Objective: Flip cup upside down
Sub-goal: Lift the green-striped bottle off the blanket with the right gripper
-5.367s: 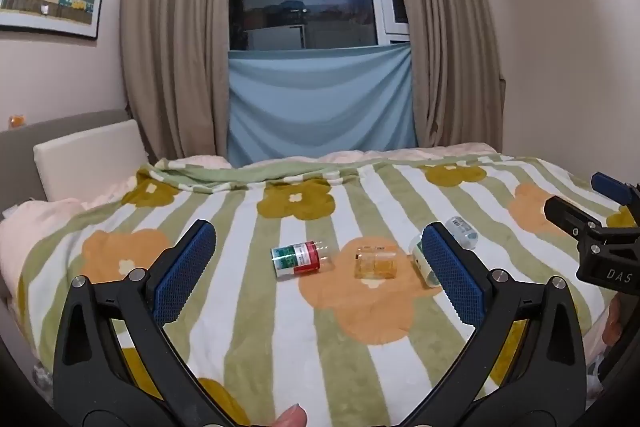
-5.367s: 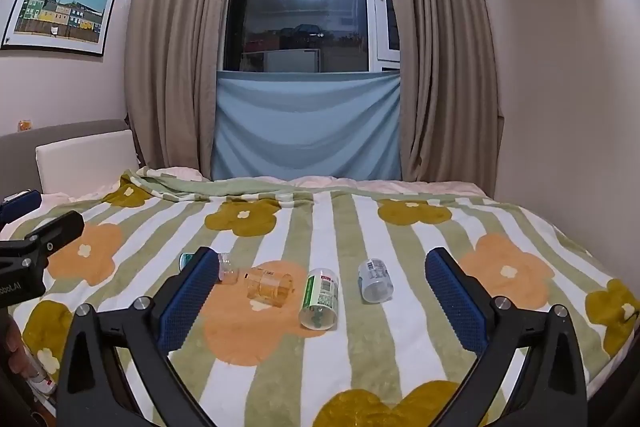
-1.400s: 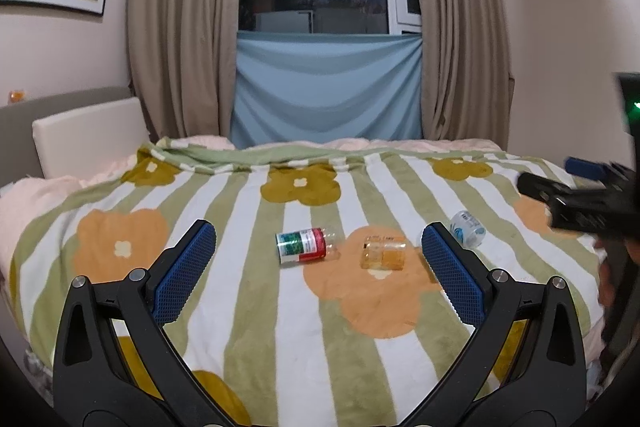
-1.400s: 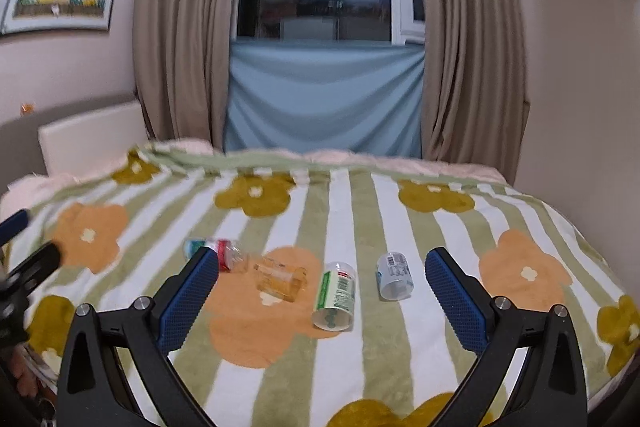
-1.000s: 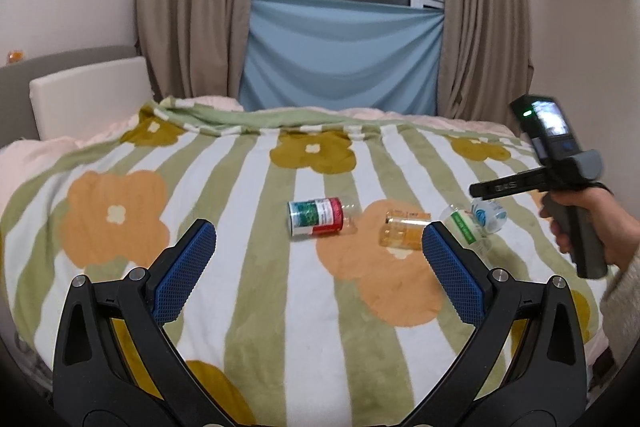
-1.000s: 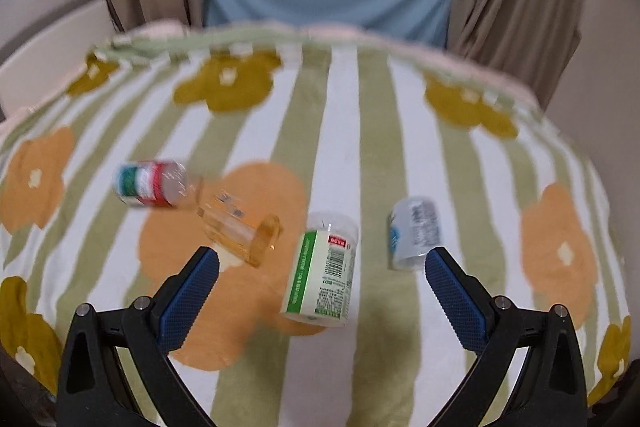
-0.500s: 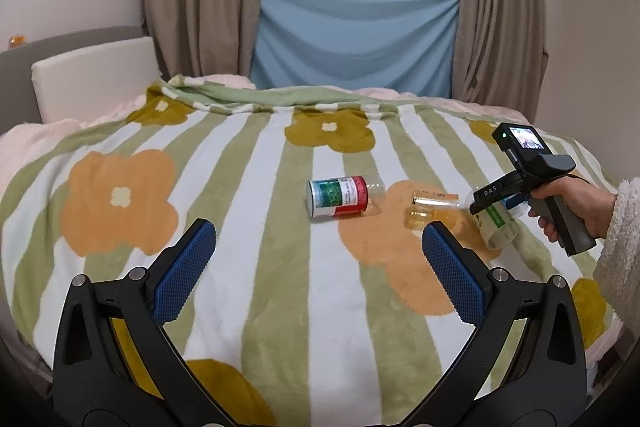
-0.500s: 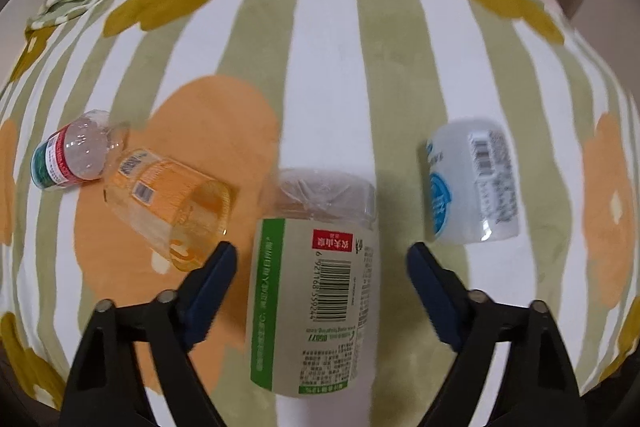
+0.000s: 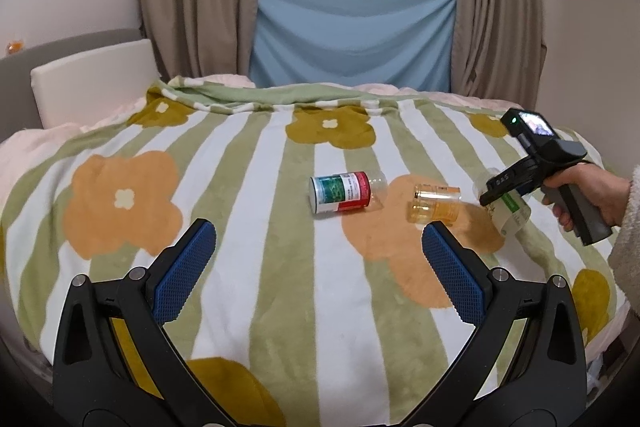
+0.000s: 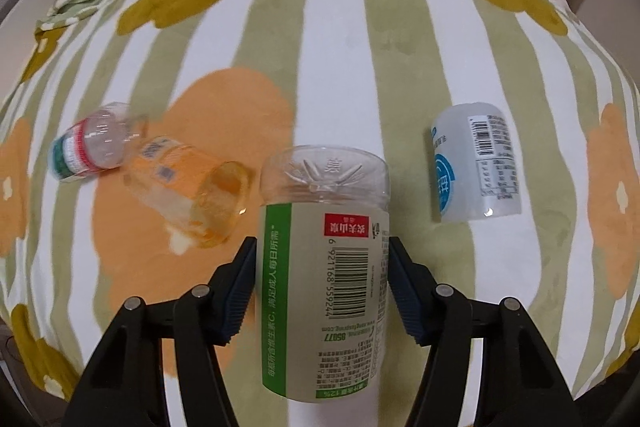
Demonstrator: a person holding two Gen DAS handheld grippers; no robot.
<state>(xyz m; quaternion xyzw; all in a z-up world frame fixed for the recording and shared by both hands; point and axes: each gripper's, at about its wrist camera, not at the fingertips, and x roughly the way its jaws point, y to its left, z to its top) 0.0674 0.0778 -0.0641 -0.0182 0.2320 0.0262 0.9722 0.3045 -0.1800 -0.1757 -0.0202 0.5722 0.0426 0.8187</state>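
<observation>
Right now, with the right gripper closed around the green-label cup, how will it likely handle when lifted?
The green-label cup looks like thin clear plastic and empty, so probably light and slightly squashy. The right gripper presses its round label wall from both sides, so it may slip or twist. Released on the soft blanket, it could roll.

A bed covered by a striped, flowered blanket point(image 9: 256, 267) carries four cut bottle cups lying on their sides. From left: a red-and-green-labelled cup point(image 10: 86, 147), an orange cup point(image 10: 192, 187) touching it, a green-labelled cup point(image 10: 324, 259), and a blue-and-white cup point(image 10: 476, 167) apart at right.
</observation>
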